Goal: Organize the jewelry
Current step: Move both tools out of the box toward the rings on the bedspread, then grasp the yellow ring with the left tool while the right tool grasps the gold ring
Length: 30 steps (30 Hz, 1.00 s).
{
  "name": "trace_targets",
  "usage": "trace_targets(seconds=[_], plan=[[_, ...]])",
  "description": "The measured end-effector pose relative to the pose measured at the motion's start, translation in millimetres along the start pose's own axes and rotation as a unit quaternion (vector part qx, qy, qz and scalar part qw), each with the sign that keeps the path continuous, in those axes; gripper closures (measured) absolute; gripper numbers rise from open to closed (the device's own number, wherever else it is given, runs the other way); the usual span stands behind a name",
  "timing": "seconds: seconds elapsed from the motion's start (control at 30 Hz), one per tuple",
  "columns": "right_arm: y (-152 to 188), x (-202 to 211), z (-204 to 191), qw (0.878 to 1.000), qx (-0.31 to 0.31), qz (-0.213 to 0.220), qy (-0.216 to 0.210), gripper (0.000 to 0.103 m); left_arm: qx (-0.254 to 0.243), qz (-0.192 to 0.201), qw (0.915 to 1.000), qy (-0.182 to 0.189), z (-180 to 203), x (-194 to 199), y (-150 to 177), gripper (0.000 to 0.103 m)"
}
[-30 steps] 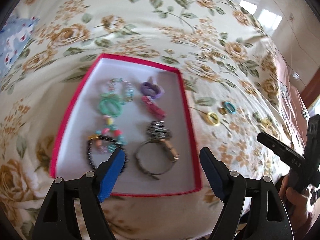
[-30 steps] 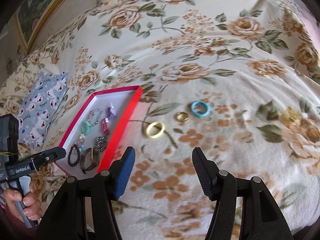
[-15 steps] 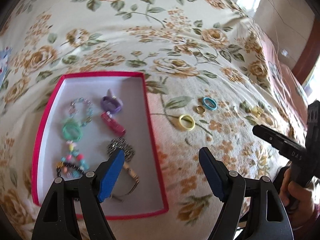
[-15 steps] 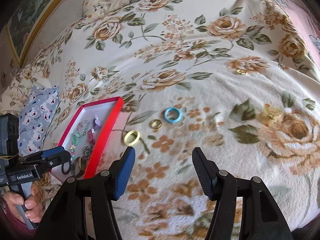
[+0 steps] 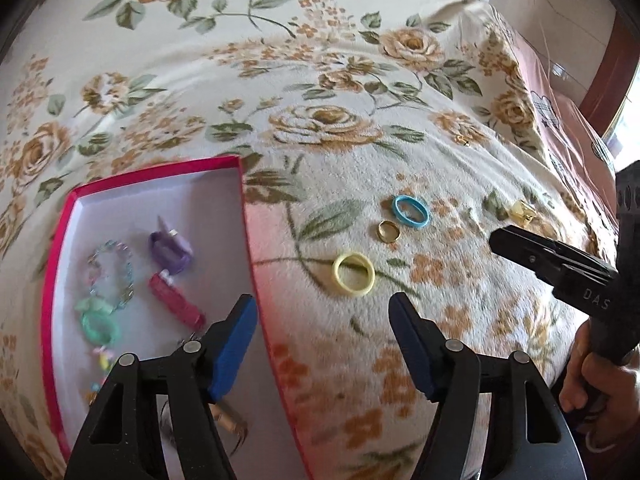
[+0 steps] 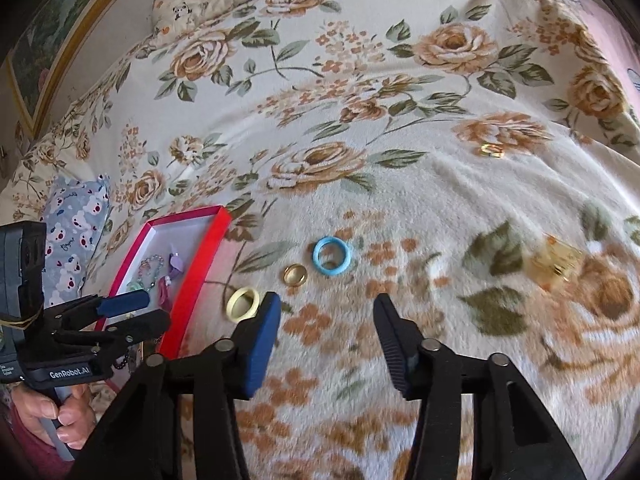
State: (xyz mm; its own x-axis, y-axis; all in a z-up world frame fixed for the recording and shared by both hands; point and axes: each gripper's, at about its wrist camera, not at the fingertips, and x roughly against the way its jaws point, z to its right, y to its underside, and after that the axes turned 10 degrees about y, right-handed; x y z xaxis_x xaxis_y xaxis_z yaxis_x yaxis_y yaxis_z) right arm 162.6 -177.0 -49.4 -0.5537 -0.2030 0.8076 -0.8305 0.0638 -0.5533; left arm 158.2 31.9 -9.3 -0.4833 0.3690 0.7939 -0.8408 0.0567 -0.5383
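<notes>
A pink-rimmed white box (image 5: 160, 176) (image 6: 208, 248) lies on the floral blanket, holding bracelets, a purple ring (image 5: 170, 250) and a pink clip (image 5: 176, 300). To its right lie a yellow ring (image 5: 353, 273) (image 6: 243, 304), a small gold ring (image 5: 388, 231) (image 6: 295, 275) and a blue ring (image 5: 411, 211) (image 6: 331, 256). My left gripper (image 5: 324, 320) hovers over the box's right rim, just short of the yellow ring, jaws closing with nothing between them. My right gripper (image 6: 326, 320) hangs near the blue and gold rings, jaws closing, empty.
Farther right on the blanket (image 6: 400, 140) lie a small gold piece (image 6: 492, 150) (image 5: 463, 140) and a pale yellow clip (image 6: 554, 264) (image 5: 522, 212). A blue patterned pillow (image 6: 74, 216) sits left of the box. A hand (image 6: 52, 412) grips the left tool.
My left gripper has slid right, from over the box to its right rim near the yellow ring. My right gripper has crept forward toward the rings. Both jaws have narrowed.
</notes>
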Motion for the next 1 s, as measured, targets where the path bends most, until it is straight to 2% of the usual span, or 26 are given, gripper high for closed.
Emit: trace_targets(seconds=[0.1,0.27,0.43,0.57,0.67,0.73,0.77,0.8,0.87,0.9,1.0], plan=[[-7.9,-13.8,-1.5,1.0,0.005,-0.009,0.001,0.064,-0.014,-0.007,0.9999,0.0,0.7,-13.9,-11.3,0.037],[-19.6,-36.9,-3.6,1.0,0.017,-0.024,0.006,0.065,-0.039,-0.026,0.9989,-0.008,1.7,-43.3,-23.8,0.042],[-26.2,-58.3,-6.1,0.999,0.028,-0.04,0.017,0.068,-0.051,-0.06,0.9968,-0.014,-0.6,-75.5,-28.4,0.051],[-23.7,-56.7,-15.7,0.998,0.043,-0.037,0.004,0.077,-0.055,-0.075,0.9956,-0.012,-2.4,-93.1,-29.7,0.055],[-20.3,-60.7,-26.0,0.997,0.054,-0.048,-0.013,0.084,-0.06,-0.084,0.9947,-0.009,-2.5,-102.8,-29.8,0.064],[-18.1,-65.3,-31.9,0.997,0.059,-0.056,-0.02,0.084,-0.068,-0.088,0.9937,-0.008,-1.2,-107.4,-28.6,0.066],[-17.4,-67.0,-33.5,0.996,0.061,-0.058,-0.02,0.084,-0.073,-0.088,0.9935,-0.006,-0.7,-109.6,-28.7,0.072],[-16.8,-68.9,-35.1,0.996,0.062,-0.061,-0.022,0.084,-0.074,-0.087,0.9935,-0.001,-0.6,-110.6,-28.9,0.084],[-15.8,-71.5,-37.7,0.995,0.063,-0.068,-0.027,0.084,-0.068,-0.081,0.9944,0.01,-3.0,-108.2,-30.5,0.1],[-14.9,-72.1,-39.3,0.995,0.066,-0.068,-0.028,0.08,-0.061,-0.076,0.9951,0.016,-5.3,-104.7,-30.4,0.1],[-13.2,-76.2,-44.5,0.994,0.078,-0.069,-0.02,0.08,-0.037,-0.055,0.9974,0.028,-15.2,-89.0,-27.5,0.1]])
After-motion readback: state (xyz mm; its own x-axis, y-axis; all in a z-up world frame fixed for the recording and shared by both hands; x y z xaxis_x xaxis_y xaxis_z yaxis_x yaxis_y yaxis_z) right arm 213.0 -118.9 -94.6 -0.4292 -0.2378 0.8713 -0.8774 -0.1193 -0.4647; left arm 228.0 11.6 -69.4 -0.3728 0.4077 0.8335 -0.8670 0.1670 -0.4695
